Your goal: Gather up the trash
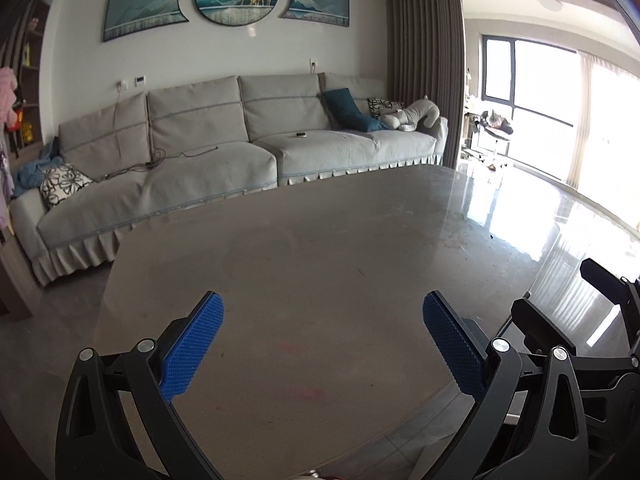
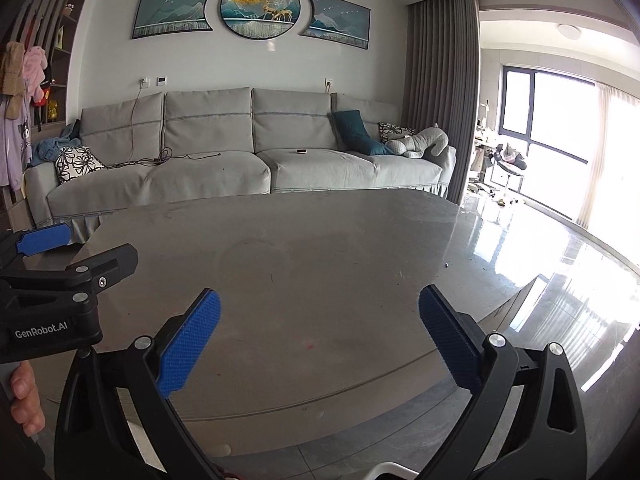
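Observation:
My left gripper (image 1: 322, 308) is open and empty, held above the near part of a grey tabletop (image 1: 304, 240). My right gripper (image 2: 318, 302) is open and empty too, above the same tabletop (image 2: 320, 248). The right gripper's black body shows at the right edge of the left wrist view (image 1: 592, 320), and the left gripper shows at the left of the right wrist view (image 2: 60, 264). No trash item shows on the tabletop in either view. Faint pink smudges mark the surface near me (image 1: 308, 394).
A long grey sofa (image 1: 224, 148) with cushions, a cable and a small dark device stands beyond the table. A grey curtain (image 1: 424, 72) and a bright window (image 1: 560, 112) are at the right. Glossy floor (image 2: 540, 240) lies to the right of the table.

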`<state>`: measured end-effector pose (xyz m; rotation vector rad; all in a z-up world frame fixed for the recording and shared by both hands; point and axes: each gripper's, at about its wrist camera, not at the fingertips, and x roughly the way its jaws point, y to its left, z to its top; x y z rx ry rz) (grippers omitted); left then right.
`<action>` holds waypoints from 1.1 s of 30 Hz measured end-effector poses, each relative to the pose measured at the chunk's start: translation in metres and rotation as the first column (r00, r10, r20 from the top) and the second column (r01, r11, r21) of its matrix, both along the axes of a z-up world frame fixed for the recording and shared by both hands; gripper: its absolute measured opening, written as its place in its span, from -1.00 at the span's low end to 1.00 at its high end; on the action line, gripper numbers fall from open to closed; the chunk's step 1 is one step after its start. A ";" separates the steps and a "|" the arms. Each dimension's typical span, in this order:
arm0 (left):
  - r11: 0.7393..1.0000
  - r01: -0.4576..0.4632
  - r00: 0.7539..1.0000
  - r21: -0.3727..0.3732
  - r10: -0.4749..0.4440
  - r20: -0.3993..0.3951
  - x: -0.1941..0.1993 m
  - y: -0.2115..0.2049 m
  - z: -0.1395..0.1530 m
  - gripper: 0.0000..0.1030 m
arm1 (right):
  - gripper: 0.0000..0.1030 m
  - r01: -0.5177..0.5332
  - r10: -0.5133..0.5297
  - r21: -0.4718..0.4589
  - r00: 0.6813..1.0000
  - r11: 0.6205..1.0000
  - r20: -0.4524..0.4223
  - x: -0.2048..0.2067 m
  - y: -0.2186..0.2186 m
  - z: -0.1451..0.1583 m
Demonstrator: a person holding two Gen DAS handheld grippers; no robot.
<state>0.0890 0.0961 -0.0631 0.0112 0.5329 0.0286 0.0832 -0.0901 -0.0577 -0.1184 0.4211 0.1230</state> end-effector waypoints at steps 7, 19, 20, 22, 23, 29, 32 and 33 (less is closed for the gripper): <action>0.999 -0.039 0.999 0.017 0.040 -0.023 0.009 0.025 -0.007 0.91 | 0.92 -0.033 0.033 0.014 0.999 0.999 -0.013 0.010 0.021 -0.004; 0.999 -0.042 0.999 0.030 0.043 -0.033 0.011 0.034 -0.014 0.91 | 0.92 -0.047 0.047 0.000 0.999 0.999 -0.018 0.023 0.034 -0.004; 0.999 -0.037 0.999 0.029 0.038 -0.033 0.011 0.033 -0.013 0.91 | 0.92 -0.045 0.045 -0.001 0.999 0.999 -0.015 0.023 0.034 -0.003; 0.999 -0.036 0.999 0.033 0.037 -0.030 0.009 0.031 -0.012 0.91 | 0.92 -0.042 0.042 -0.001 0.999 0.999 -0.013 0.024 0.036 -0.002; 0.999 -0.034 0.999 0.033 0.035 -0.027 0.008 0.030 -0.012 0.91 | 0.92 -0.041 0.041 0.002 0.999 0.999 -0.013 0.025 0.036 -0.002; 0.999 -0.025 1.000 0.040 0.026 -0.014 0.008 0.028 -0.008 0.91 | 0.92 -0.036 0.036 0.007 0.999 0.999 0.000 0.019 0.034 -0.002; 0.999 -0.023 1.000 0.047 0.024 -0.005 0.007 0.026 -0.008 0.91 | 0.92 -0.030 0.030 0.013 1.000 0.999 0.005 0.018 0.038 -0.003; 0.998 -0.022 1.000 0.053 0.022 -0.001 0.007 0.025 -0.007 0.91 | 0.92 -0.029 0.029 0.016 1.000 0.999 0.007 0.017 0.037 -0.003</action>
